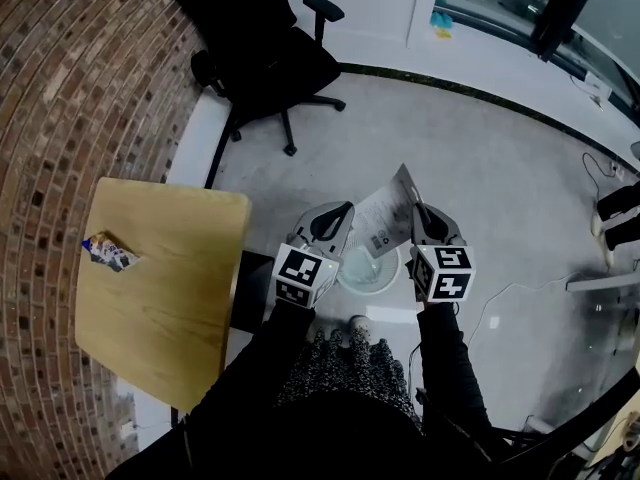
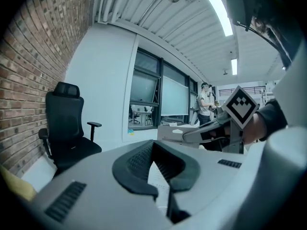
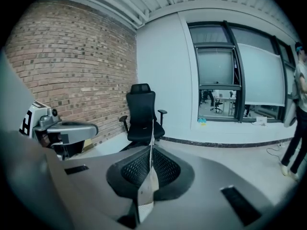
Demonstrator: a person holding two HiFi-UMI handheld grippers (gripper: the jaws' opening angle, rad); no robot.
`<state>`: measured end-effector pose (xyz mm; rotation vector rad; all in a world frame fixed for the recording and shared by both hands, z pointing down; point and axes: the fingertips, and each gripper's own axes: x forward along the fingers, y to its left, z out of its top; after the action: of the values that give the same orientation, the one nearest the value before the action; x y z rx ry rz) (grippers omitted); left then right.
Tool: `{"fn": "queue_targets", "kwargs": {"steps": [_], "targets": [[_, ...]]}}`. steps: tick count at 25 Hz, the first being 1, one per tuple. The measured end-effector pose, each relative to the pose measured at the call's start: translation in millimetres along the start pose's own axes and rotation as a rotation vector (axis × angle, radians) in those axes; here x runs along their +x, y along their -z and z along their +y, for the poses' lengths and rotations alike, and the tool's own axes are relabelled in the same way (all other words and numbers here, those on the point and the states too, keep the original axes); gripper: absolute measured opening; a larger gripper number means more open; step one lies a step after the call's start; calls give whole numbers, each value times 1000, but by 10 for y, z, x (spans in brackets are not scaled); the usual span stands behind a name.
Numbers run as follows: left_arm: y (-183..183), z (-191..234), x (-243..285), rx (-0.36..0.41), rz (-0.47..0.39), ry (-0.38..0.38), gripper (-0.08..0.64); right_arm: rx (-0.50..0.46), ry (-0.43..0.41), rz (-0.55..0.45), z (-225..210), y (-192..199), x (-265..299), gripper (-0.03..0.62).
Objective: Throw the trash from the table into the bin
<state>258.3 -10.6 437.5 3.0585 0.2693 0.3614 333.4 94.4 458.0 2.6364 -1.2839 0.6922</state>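
Note:
A white printed paper sheet (image 1: 385,218) hangs over the round white bin (image 1: 352,273) on the floor. My right gripper (image 1: 418,211) is shut on the sheet's right edge. In the right gripper view the paper (image 3: 146,190) stands edge-on between the pads (image 3: 168,169). My left gripper (image 1: 343,210) hovers just left of the sheet, its jaws closed tip to tip (image 2: 153,145). Nothing sticks out past its tips; printed paper (image 2: 158,181) shows through the gap lower down. A colourful wrapper (image 1: 110,253) lies on the wooden table (image 1: 170,308) at the left.
A black office chair (image 1: 270,58) stands behind the table by the curved brick wall (image 1: 60,88). Another person's shoes (image 1: 620,213) and floor cables (image 1: 500,303) are at the right. A person (image 2: 206,102) stands far off.

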Motion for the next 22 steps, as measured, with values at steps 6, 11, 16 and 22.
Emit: {"fn": "queue_targets", "kwargs": {"steps": [6, 11, 16, 22], "targets": [[265, -105, 60, -2, 39, 43, 6, 7, 4, 55, -78, 422, 18, 14], [557, -158, 183, 28, 92, 71, 6, 20, -1, 61, -129, 641, 138, 14], [847, -256, 283, 14, 113, 93, 6, -8, 14, 83, -205, 914, 231, 14], [1220, -276, 471, 33, 149, 112, 6, -27, 35, 119, -300, 1329, 331, 14]]}}
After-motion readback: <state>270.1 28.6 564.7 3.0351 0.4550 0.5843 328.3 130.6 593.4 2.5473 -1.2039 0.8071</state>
